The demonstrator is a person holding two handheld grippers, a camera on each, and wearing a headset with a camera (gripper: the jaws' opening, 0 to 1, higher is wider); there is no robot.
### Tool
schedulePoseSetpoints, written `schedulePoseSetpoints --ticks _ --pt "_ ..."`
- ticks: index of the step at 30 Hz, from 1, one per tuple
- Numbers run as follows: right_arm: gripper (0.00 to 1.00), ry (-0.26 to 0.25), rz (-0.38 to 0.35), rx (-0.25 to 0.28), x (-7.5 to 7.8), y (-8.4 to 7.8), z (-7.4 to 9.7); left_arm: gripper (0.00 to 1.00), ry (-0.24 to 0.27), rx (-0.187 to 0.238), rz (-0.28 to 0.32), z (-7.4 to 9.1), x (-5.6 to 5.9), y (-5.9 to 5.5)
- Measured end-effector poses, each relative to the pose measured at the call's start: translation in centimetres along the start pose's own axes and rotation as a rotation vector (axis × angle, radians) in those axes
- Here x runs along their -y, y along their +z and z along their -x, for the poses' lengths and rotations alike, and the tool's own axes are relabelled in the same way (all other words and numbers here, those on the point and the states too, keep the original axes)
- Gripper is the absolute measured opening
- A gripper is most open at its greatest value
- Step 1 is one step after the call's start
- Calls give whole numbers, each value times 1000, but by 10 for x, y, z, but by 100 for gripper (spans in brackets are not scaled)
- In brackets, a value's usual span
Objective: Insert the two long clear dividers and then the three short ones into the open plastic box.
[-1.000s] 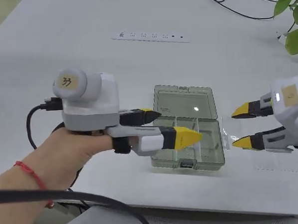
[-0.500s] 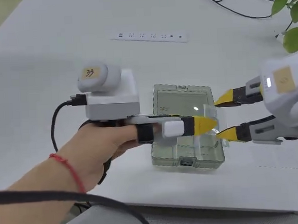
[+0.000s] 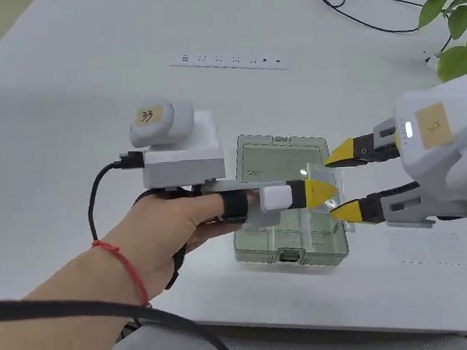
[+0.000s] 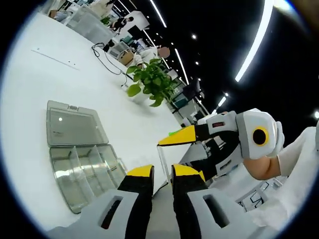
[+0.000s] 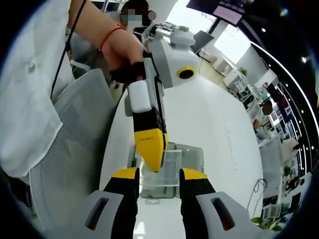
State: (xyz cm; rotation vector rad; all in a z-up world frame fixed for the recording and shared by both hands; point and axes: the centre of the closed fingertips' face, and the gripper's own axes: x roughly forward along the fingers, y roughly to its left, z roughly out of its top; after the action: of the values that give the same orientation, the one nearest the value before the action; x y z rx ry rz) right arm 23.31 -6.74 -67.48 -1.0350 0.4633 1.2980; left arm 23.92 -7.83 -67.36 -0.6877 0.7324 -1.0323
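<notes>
At left over the worktop (image 3: 72, 89), the left gripper (image 3: 322, 192) reaches rightward, its jaws narrowed onto a clear divider (image 5: 167, 179). It holds the divider on edge above the right end of the open box (image 3: 292, 255), whose tray carries partitions. From the right, the right gripper (image 3: 334, 187) faces it with jaws wide and the divider lined up between them. Lowering the divider into the tray looks next.

Clear divider (image 5: 170, 178) held above the open plastic box (image 3: 261, 252).

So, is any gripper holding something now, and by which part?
The left gripper pinches a clear divider by one edge, above the plastic box. The right gripper is open, holding nothing.
</notes>
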Motion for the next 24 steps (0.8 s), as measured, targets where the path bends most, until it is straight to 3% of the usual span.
schedulePoseSetpoints --ticks 6,15,20,24 --pt "33 -4 6 -9 1 0 0 0 -16 7 18 0 1 0" --pt "33 -10 7 -6 1 2 0 0 -17 21 42 2 1 0" --pt "39 -20 -34 21 6 7 2 0 -16 28 31 4 1 2" --pt "38 5 -106 72 8 13 8 0 -14 20 -21 7 0 0"
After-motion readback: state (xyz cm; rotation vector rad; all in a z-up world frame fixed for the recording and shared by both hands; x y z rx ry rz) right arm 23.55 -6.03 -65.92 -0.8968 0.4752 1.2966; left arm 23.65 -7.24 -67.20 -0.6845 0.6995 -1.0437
